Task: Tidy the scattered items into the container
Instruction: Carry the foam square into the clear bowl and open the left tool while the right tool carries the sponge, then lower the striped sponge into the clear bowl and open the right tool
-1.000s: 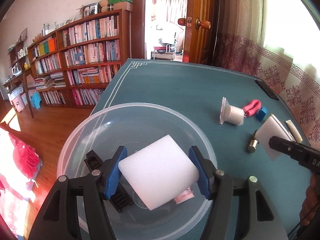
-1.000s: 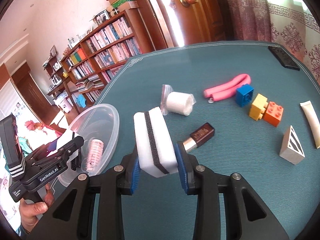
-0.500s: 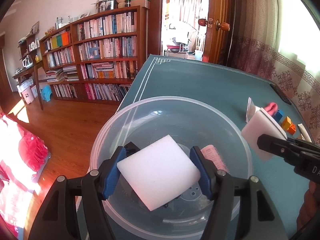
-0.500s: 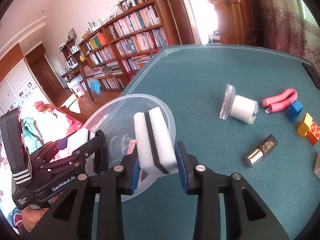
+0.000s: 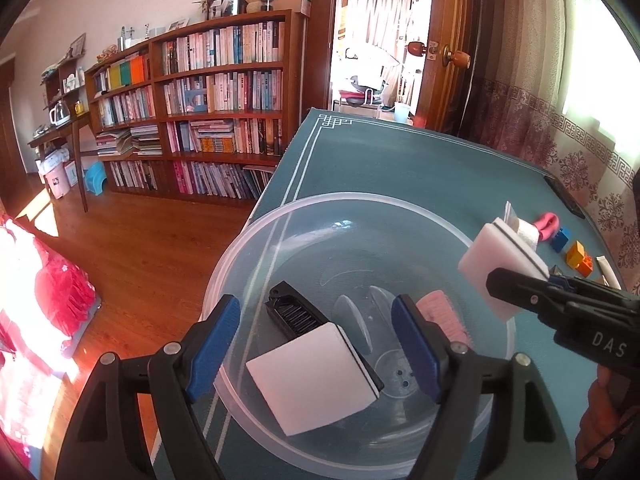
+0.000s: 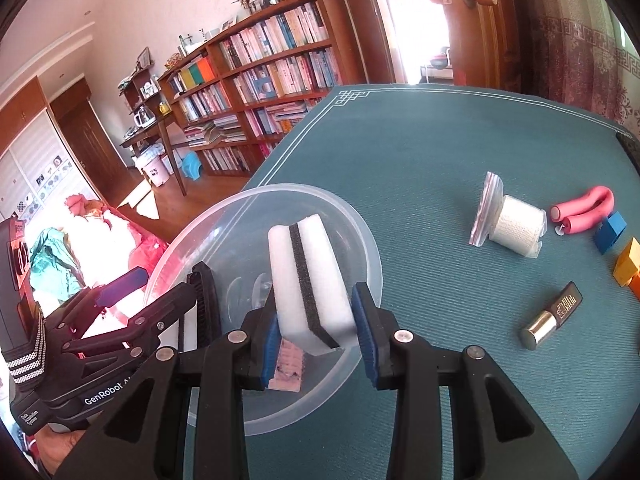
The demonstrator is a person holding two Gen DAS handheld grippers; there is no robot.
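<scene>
Teal cloth-covered tabletop (image 6: 440,168) before bookshelves. Nearest, the left tool (image 5: 316,344) stands spread wide above a white square foam sponge (image 5: 312,376) lying free in the clear round plastic bowl (image 5: 360,208). Beyond, the right tool (image 6: 316,332) grips a white sponge with a black middle layer (image 6: 304,272) over the bowl (light, soft, squashable; best held across its flat sides).

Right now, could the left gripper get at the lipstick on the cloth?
Probably not directly: the left gripper is open over the bowl, and the right gripper, shut on a sponge, sits between it and the lipstick.
</scene>
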